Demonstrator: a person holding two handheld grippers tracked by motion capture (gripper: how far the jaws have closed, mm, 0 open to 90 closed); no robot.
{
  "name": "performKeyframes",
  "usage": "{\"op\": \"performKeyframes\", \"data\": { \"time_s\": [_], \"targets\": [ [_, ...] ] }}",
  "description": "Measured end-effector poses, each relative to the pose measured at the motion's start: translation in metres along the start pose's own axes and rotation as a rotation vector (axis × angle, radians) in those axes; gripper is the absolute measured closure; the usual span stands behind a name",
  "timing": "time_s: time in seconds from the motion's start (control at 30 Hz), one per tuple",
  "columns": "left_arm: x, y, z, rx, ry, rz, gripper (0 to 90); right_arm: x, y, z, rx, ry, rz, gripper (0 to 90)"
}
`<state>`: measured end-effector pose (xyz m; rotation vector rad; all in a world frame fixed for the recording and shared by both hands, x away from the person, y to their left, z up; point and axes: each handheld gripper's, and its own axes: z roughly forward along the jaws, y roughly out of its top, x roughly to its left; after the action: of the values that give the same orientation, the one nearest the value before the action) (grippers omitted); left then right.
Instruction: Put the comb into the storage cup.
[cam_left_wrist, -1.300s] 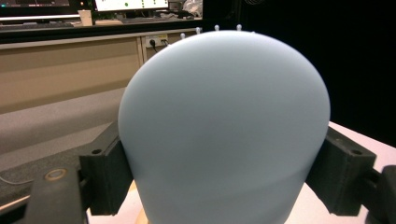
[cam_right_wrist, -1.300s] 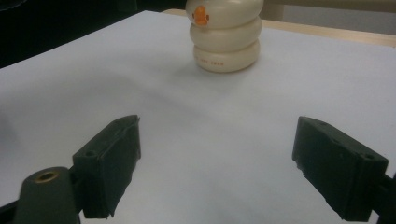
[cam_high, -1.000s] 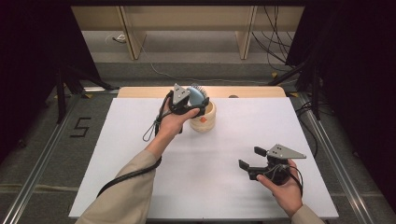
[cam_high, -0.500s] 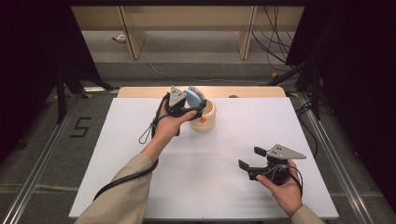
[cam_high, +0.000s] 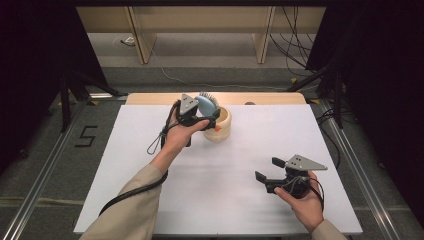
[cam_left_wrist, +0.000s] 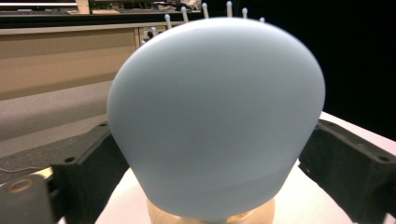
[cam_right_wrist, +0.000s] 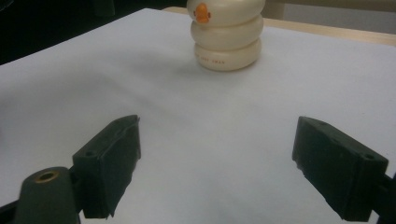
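Above centre in the high view, the left hand-held gripper (cam_high: 209, 118) has a pale blue hairbrush (cam_high: 205, 104) standing head-up in the cream ribbed holder (cam_high: 221, 128). In the left gripper view the brush's rounded back (cam_left_wrist: 217, 116) sits between the two black jaws; they have just been opening, and whether the pads are touching its sides I cannot tell. This looks like the release step of setting the brush into the holder. The next move likely calls for lifting the gripper clear without tipping the brush. The right hand-held gripper (cam_high: 267, 171), lower right on the white worktop (cam_high: 150, 200), rests with jaws wide and empty.
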<state>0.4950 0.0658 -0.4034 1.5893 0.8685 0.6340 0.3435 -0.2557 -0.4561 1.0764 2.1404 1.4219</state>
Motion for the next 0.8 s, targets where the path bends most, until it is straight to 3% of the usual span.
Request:
{"op": "performKeyframes", "data": {
  "time_s": [0.27, 0.8],
  "targets": [
    [0.0006, 0.0009, -0.0014, 0.004, 0.003, 0.011, 0.0, -0.0001, -0.0001, 0.0000, -0.001, 0.000, 0.000, 16.3],
    [0.0085, -0.0007, -0.0055, 0.009, 0.026, 0.011, 0.0, 0.0000, -0.0003, 0.0003, 0.001, 0.000, -0.001, 16.3]
  ]
}}
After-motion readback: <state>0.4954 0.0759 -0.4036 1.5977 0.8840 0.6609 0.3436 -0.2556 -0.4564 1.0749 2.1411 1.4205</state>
